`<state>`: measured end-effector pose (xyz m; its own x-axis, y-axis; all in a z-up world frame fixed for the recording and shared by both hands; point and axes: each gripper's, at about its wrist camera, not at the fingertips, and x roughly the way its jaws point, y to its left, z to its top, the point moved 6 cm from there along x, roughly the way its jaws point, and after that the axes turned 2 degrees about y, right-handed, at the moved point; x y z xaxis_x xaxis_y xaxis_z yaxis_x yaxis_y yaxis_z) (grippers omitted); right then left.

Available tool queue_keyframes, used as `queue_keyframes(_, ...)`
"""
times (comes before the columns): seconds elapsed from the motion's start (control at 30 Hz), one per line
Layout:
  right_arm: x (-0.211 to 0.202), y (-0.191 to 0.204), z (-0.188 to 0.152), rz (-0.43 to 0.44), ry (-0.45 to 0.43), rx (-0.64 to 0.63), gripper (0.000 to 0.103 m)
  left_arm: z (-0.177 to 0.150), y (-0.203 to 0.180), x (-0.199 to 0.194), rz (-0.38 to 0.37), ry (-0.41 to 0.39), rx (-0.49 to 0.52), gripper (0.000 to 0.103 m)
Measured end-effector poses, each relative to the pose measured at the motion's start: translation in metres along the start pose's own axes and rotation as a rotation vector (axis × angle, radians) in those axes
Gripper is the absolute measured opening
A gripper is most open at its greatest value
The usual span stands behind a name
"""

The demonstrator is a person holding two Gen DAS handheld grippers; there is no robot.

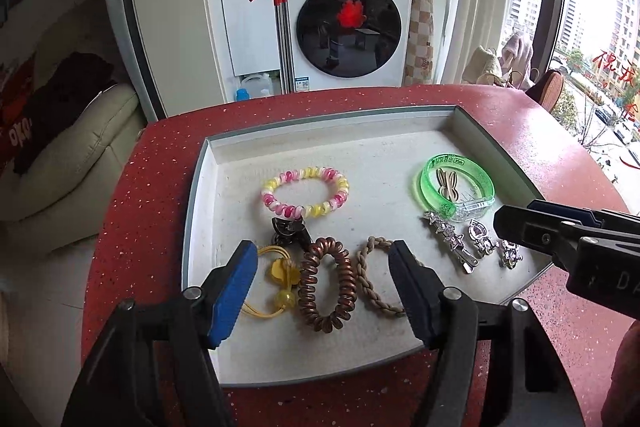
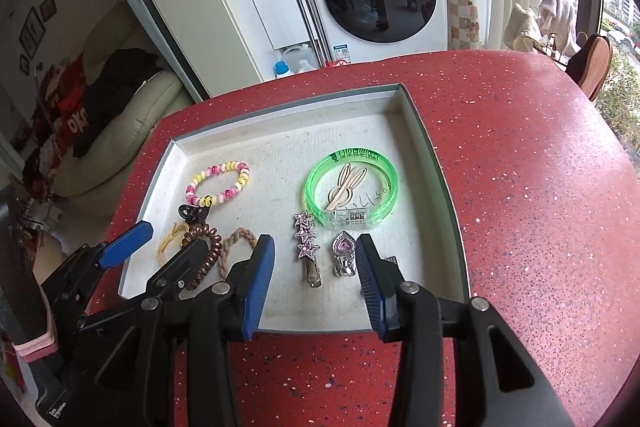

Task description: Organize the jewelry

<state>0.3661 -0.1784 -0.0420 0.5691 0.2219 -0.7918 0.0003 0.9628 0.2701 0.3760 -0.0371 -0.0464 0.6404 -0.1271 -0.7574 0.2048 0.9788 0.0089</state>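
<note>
Jewelry sits sorted-ish inside the shallow grey-rimmed white tray (image 2: 436, 163) on the red speckled table (image 2: 520, 147): hair ties left, like the brown spiral coil hair tie (image 1: 328, 287), sparkly clips right, like the silver star-studded hair clip (image 2: 307, 247), near the translucent green bangle (image 2: 352, 187). Looks like a between-picks moment, nothing held. Left gripper (image 1: 322, 289) has fingers wide apart over the ties, right gripper (image 2: 316, 279) likewise over the clips. Next pick probably needs lowering and closing carefully on something small.

The left gripper (image 1: 322, 275) is wide open over the brown curly hair tie (image 1: 328, 287) in the tray (image 1: 400, 155). Behind that tie lies the pink and yellow one (image 1: 305, 193).
</note>
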Motion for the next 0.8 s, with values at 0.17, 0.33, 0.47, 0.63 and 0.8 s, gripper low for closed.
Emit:
queue_keyframes(0.17, -0.002, -0.001, -0.003, -0.002, 0.009, 0.005, 0.048, -0.001, 0.005, -0.01, 0.006, -0.011, -0.014, 0.103)
queue_keyframes(0.33, -0.004, 0.001, -0.009, -0.001, 0.029, -0.001, 0.068, -0.009, 0.006, -0.021, 0.023, -0.008, -0.001, 0.103)
queue_keyframes(0.47, -0.013, 0.005, -0.017, -0.004, 0.019, -0.026, 0.081, -0.021, 0.009, -0.034, 0.034, -0.013, -0.01, 0.103)
queue_keyframes(0.63, -0.024, 0.008, -0.033, -0.037, -0.007, -0.052, 0.082, -0.043, 0.015, -0.051, 0.04, -0.026, -0.048, 0.103)
queue_keyframes(0.8, -0.038, 0.007, -0.048, -0.074, -0.074, -0.069, 0.095, -0.063, 0.022, -0.066, 0.062, -0.047, -0.082, 0.103)
